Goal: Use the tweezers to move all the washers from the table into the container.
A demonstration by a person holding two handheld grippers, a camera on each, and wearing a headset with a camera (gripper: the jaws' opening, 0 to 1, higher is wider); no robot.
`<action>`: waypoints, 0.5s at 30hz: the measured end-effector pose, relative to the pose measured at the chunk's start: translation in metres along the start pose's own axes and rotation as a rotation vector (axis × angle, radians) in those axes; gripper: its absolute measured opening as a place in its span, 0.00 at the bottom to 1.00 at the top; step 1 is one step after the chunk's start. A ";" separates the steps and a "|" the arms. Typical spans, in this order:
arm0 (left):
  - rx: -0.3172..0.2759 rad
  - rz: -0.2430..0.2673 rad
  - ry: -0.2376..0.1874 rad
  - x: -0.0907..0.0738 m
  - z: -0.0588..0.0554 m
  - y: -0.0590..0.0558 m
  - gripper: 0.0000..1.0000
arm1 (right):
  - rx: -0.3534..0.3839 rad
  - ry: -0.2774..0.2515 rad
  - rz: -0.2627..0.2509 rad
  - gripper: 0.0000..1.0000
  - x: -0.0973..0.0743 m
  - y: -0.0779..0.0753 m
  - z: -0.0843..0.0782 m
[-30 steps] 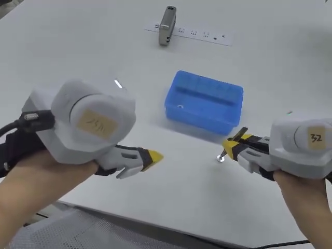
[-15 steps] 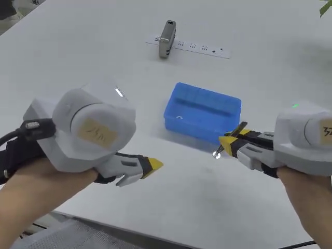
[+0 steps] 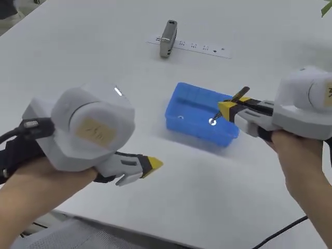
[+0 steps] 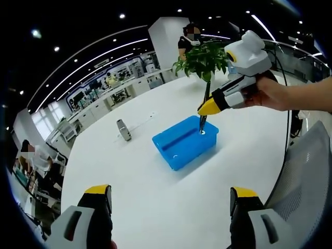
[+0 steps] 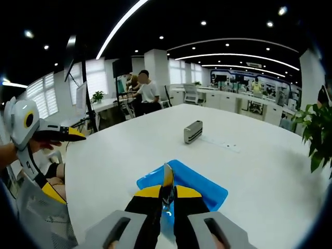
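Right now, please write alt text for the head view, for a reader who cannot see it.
The right gripper, shut on the tweezers, holds a washer at their tip over the blue container on a white table. The left gripper hovers at lower left, and another washer lies inside the container.

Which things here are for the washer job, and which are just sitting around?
For the job:
tweezers, held in the right gripper
washer at their tip
blue container
washer already inside it

Just sitting around:
power strip
grey block by it
potted plant
open left gripper, holding nothing
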State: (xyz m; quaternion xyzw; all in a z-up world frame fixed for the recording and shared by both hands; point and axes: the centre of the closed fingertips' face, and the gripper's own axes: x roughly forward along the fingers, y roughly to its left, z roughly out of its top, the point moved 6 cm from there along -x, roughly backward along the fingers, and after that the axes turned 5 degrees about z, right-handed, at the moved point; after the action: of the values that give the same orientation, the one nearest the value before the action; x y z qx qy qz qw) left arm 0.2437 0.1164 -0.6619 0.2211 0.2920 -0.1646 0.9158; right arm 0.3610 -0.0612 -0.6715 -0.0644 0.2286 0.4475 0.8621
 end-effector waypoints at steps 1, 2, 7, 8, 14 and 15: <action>0.000 -0.001 0.002 0.000 -0.001 0.000 0.97 | -0.002 0.005 -0.003 0.04 0.003 -0.002 -0.001; 0.000 -0.001 0.003 0.000 -0.001 -0.001 0.97 | -0.002 0.012 -0.006 0.04 0.007 -0.004 -0.003; -0.013 -0.012 0.006 0.001 -0.003 -0.002 0.96 | -0.025 0.079 -0.014 0.04 0.019 -0.009 -0.020; -0.015 -0.017 0.008 0.002 -0.004 -0.002 0.95 | -0.026 0.087 -0.014 0.04 0.020 -0.009 -0.024; -0.039 -0.045 0.013 0.004 -0.006 -0.004 0.93 | -0.018 0.129 -0.013 0.04 0.025 -0.012 -0.038; -0.038 -0.045 0.014 0.004 -0.007 -0.004 0.92 | -0.016 0.132 -0.013 0.04 0.025 -0.013 -0.038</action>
State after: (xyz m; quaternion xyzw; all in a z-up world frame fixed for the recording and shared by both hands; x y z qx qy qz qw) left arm 0.2421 0.1152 -0.6709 0.1982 0.3063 -0.1780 0.9139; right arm 0.3706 -0.0624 -0.7178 -0.1022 0.2808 0.4387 0.8475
